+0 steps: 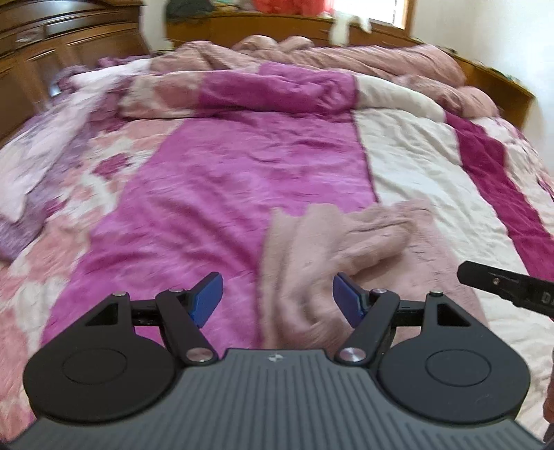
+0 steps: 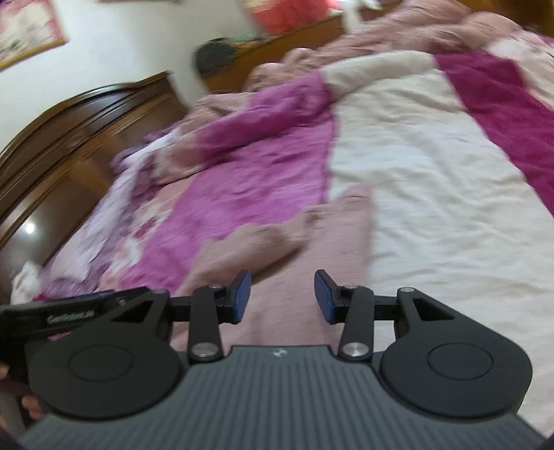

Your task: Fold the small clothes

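A small dusty-pink garment (image 1: 339,249) lies crumpled on the bed quilt; it also shows in the right wrist view (image 2: 297,263). My left gripper (image 1: 277,301) is open and empty, hovering over the garment's near left edge. My right gripper (image 2: 282,297) is open and empty, just above the garment's near part. The right gripper's body (image 1: 509,287) shows at the right edge of the left wrist view, and the left gripper's body (image 2: 69,315) shows at the left edge of the right wrist view. Both views are motion-blurred.
The bed carries a magenta, pink and cream patchwork quilt (image 1: 225,180) with a bunched pink duvet (image 1: 311,62) at the far end. A dark wooden wardrobe (image 2: 59,145) stands to the left. A wooden headboard (image 1: 381,31) holds soft items.
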`<state>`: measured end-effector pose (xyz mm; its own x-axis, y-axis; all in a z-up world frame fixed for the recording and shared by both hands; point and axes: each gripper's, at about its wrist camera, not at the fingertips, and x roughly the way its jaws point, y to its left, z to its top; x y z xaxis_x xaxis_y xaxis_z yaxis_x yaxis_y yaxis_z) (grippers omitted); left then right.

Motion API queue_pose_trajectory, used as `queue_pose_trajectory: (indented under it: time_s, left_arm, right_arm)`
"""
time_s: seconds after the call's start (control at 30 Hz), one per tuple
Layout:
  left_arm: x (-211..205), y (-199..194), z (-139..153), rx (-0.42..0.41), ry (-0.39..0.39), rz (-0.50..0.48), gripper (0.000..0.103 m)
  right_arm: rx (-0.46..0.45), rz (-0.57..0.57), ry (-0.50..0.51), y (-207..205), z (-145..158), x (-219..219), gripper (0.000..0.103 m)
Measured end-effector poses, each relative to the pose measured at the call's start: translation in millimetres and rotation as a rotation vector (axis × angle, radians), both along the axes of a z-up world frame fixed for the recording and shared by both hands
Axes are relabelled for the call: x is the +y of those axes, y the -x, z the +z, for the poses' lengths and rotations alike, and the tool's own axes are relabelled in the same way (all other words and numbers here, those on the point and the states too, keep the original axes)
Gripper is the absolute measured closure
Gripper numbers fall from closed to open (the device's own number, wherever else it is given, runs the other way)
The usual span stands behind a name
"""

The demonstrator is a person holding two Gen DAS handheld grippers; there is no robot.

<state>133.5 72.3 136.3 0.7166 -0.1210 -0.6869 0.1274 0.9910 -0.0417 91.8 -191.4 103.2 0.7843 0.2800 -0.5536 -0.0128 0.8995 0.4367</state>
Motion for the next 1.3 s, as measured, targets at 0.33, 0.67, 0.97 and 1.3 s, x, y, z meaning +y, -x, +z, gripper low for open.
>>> queue_pose_trajectory:
  time_s: [0.33,0.67,0.97,1.3]
  left_arm:
    - [-64,-61,-49,0.073,-0.157,-0.196,0.026]
    - [-37,-61,-62,-0.013,0.016,-0.038,0.089]
    - [4,-40,-67,-0.015,0.038,0.122,0.081]
    - [23,-11,-67,-0.021,0.096,0.138,0.047]
  right_arm:
    - [0.071,-0.073,-0.048,-37,-40,-32,0.051]
    - [0.089,0.037,-0.102,-52,-58,-17,0.046]
    - [-0.005,0.167,0.120,-40,-42,31,0.045]
    - [0.000,0.116,0.060,-30,-42,18,0.044]
